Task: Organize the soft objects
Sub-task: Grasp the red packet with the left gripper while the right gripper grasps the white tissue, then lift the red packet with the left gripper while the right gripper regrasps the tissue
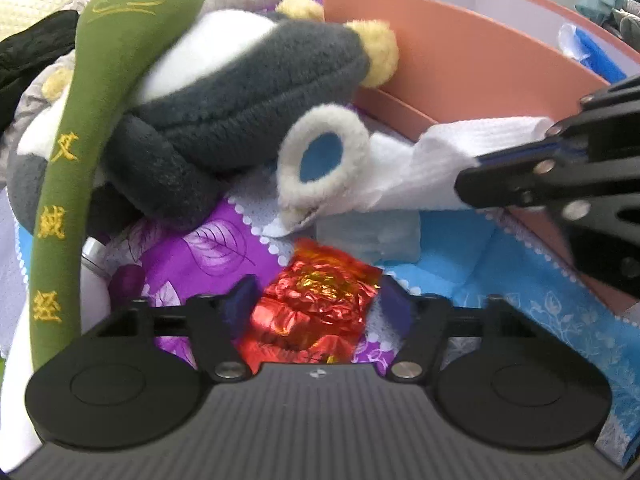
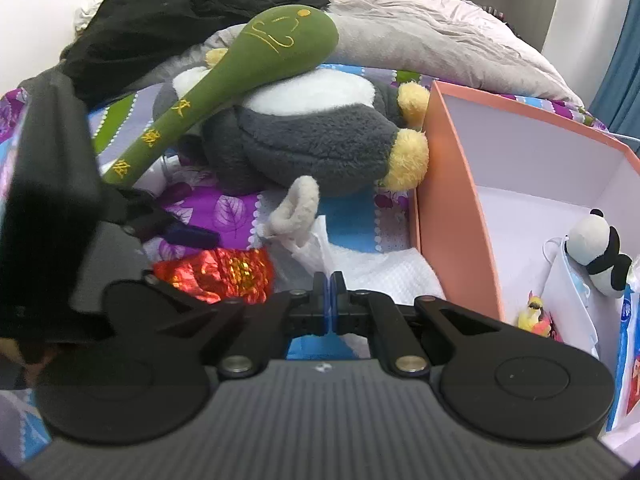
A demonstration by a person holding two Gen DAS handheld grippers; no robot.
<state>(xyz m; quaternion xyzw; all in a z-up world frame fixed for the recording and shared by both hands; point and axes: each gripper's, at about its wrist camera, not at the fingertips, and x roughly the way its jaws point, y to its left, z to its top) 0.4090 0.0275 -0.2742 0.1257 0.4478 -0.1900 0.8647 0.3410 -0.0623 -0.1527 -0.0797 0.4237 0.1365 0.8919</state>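
The fingers of the right gripper (image 2: 329, 280) are pressed together on an edge of a white waffle-textured cloth (image 2: 384, 268), which drapes from them down onto the bed just beside the outer wall of the open salmon-pink cardboard box (image 2: 456, 216). The left gripper (image 1: 316, 300) has its fingers spread, one to each side of a crumpled red-and-gold foil wrapper (image 1: 316, 304) lying on the purple-and-blue patterned bedsheet (image 1: 192, 252); the dark blue pads do not press on it. Seen from the left wrist, the right gripper (image 1: 476, 168) comes in from the right edge with the white cloth (image 1: 436, 160) pinched at its tip. Just beyond the foil rests a small cream fleece ring with a blue centre (image 1: 324, 156), touching the cloth's free end. Behind that lies a big grey-and-white plush animal with yellow fuzzy feet (image 2: 320, 136), its feet up against the box wall, and a long green plush spoon stitched with yellow characters (image 2: 224, 92) leans across the top of it. A black garment (image 2: 192, 12) is heaped at the back on a pale grey duvet (image 2: 420, 40). Inside the box, against its far right side, sit a little black-and-white panda plush (image 2: 600, 248) and a small yellow-and-pink toy (image 2: 534, 316).
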